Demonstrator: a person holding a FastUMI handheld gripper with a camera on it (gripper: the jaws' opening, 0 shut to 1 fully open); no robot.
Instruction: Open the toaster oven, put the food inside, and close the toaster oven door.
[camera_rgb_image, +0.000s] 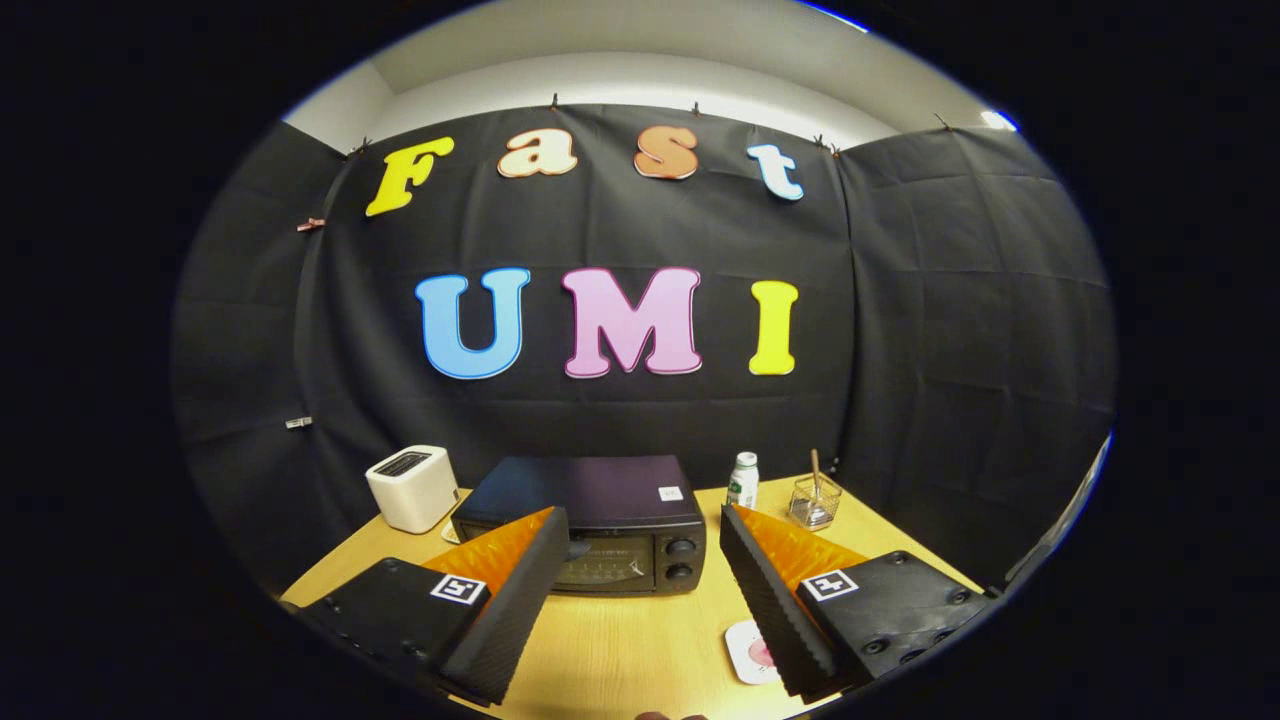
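Fingers (640, 560) wide open, holding nothing. Toaster oven (600, 520) (door shut) sits just ahead on surface (640, 640).

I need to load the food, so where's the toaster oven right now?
The toaster oven sits on the wooden table just beyond the open gripper, between the white toaster and small bottle.

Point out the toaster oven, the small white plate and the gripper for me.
toaster oven (590, 490): gripper view, on its dark top panel.
small white plate (745, 645): gripper view, on its rim beside one finger.
gripper (640, 535): gripper view, midway between its open fingertips.
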